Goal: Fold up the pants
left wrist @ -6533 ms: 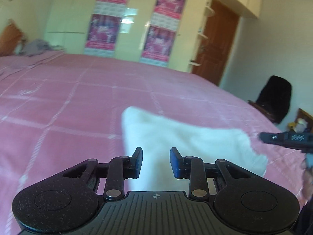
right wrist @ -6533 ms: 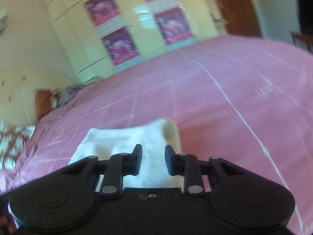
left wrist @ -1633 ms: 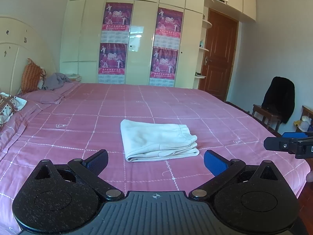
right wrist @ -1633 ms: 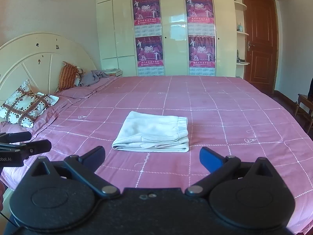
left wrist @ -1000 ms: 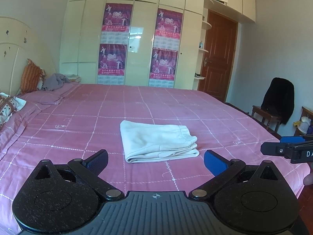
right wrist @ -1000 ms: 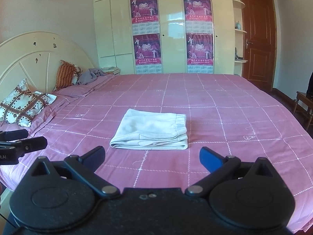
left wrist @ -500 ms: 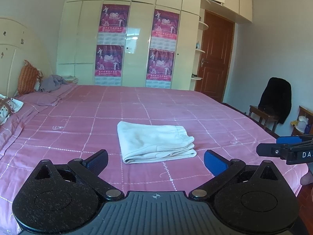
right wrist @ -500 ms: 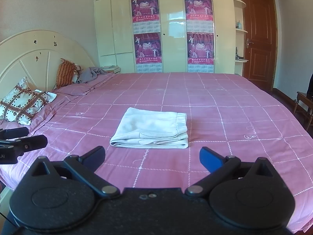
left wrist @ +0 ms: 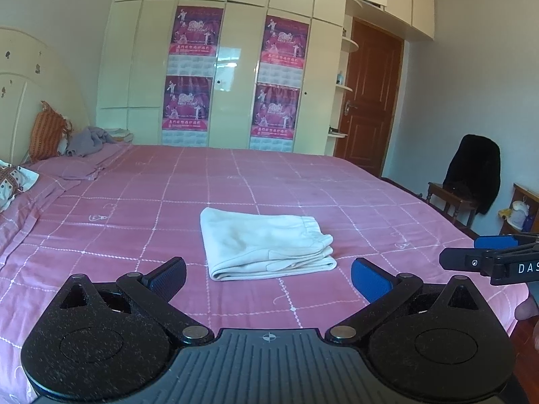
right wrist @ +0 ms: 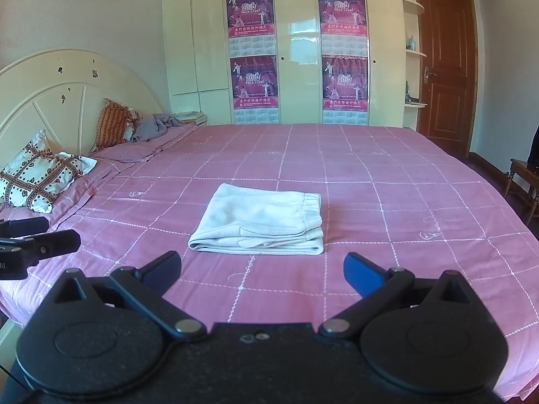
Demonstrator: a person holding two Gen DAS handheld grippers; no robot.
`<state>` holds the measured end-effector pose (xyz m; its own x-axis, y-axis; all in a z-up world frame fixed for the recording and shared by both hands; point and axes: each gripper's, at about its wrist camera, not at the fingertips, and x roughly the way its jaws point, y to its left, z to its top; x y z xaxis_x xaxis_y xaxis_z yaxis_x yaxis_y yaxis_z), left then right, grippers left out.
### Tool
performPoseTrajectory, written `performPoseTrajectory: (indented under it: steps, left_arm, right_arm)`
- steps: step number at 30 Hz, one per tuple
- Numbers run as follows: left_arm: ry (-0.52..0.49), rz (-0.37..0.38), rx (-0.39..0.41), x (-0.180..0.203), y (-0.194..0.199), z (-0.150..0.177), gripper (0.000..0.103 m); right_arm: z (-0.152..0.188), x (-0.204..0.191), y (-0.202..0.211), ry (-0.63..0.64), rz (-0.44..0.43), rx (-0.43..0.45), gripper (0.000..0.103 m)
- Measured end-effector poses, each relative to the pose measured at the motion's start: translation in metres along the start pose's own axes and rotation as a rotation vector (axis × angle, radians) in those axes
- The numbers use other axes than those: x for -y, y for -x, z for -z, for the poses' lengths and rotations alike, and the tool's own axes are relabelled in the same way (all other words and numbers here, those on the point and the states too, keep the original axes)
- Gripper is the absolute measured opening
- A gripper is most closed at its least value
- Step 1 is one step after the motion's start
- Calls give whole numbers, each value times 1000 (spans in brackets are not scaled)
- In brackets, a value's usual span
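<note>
Centrally on a wide bed [right wrist: 387, 175] covered in a pink grid-patterned spread lie the pants [right wrist: 262, 224], pale cream and folded into a compact, flat rectangle of several layers. Their elastic waistband runs along the right edge, and the stacked fold edges face the cameras. Nothing touches them. The left gripper [left wrist: 267, 277] is held above the near edge of the bed with its two fingers spread wide apart and empty; the pants show in the gap between them, well beyond the fingertips. The right gripper [right wrist: 261, 269] is held the same way, fingers wide apart and empty, level with the other and just beside it, so that each one's tip shows at the edge of the other's view. Both sitting back and open like this suggests the fold is judged finished, with the bundle left in open space where it lies flat and cannot slide off. At the head of the bed, to the left, are pillows [right wrist: 40, 175] and a rumpled grey garment [right wrist: 158, 124], well apart from the pants. A wardrobe [right wrist: 296, 50] with posters fills the far wall.
</note>
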<state>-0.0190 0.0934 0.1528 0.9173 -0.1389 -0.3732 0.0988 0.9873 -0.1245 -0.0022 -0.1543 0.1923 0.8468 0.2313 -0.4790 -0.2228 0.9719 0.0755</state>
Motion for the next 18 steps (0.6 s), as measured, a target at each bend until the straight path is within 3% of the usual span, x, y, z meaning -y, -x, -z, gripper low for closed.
performPoseTrajectory:
  steps: [14, 18]
  left_arm:
    - [0, 10, 4, 0, -1, 1, 103]
    - [-43, 24, 10, 5, 0, 1, 103]
  right_arm:
    - [0, 2, 0, 1, 0, -1, 103]
    - [0, 2, 0, 2, -1, 0, 103]
